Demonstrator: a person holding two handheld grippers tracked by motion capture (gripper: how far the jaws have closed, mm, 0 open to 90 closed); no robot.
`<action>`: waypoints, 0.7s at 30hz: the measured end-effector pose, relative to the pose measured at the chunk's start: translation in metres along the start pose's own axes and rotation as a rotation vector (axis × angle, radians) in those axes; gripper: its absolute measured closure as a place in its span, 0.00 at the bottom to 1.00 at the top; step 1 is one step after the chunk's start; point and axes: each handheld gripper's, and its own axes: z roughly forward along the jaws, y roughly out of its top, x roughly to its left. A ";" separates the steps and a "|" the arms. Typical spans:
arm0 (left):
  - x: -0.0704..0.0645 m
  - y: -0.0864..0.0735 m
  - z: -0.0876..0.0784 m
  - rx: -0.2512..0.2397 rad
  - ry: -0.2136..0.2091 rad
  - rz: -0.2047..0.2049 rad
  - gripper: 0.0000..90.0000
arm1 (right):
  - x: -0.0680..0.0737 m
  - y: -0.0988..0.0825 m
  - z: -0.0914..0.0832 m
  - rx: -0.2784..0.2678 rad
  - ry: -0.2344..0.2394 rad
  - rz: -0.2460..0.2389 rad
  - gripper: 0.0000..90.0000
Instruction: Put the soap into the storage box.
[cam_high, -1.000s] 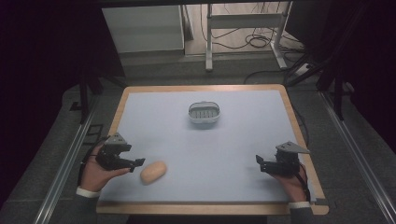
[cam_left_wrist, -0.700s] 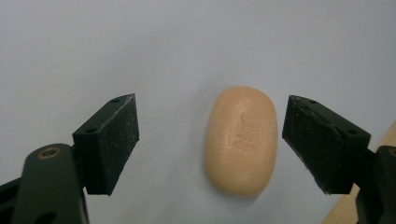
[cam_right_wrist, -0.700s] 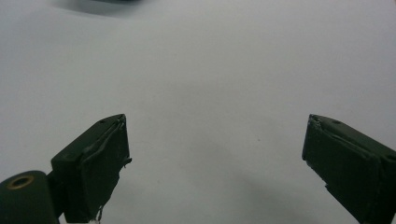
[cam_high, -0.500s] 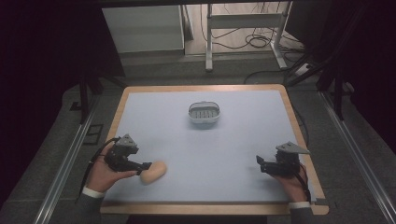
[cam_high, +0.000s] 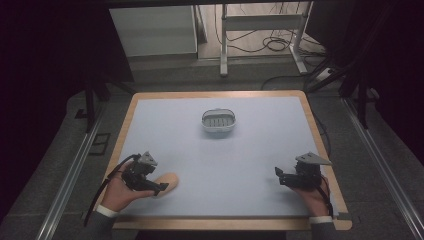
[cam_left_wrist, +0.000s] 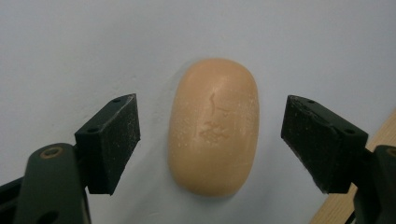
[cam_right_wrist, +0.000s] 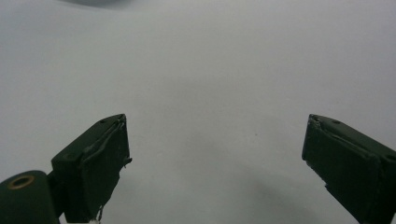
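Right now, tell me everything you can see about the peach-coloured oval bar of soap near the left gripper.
The peach-coloured oval bar of soap is smooth and rounded, with a faint embossed mark and tiny specks on top. It looks whole and dry. It lies flat on the pale blue table mat, near the front left corner. The left gripper straddles it, jaws open on either side with gaps, not touching.

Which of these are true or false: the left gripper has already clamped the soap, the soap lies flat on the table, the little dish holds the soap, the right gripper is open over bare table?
1. The left gripper has clamped the soap. False: its jaws stand open on either side, apart from it.
2. The soap lies flat on the table. True.
3. The dish holds the soap. False: the soap lies near the table's front left.
4. The right gripper is open over bare table. True.
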 end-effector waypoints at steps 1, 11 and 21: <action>0.000 0.000 0.001 0.007 0.000 0.002 0.22 | 0.000 0.000 0.000 0.002 -0.003 0.000 0.08; -0.003 0.001 0.014 0.061 0.000 0.009 0.24 | -0.001 -0.002 0.002 0.009 -0.008 -0.004 0.08; -0.006 0.002 0.028 0.125 -0.010 0.030 0.25 | -0.001 -0.003 0.003 0.015 -0.012 -0.003 0.08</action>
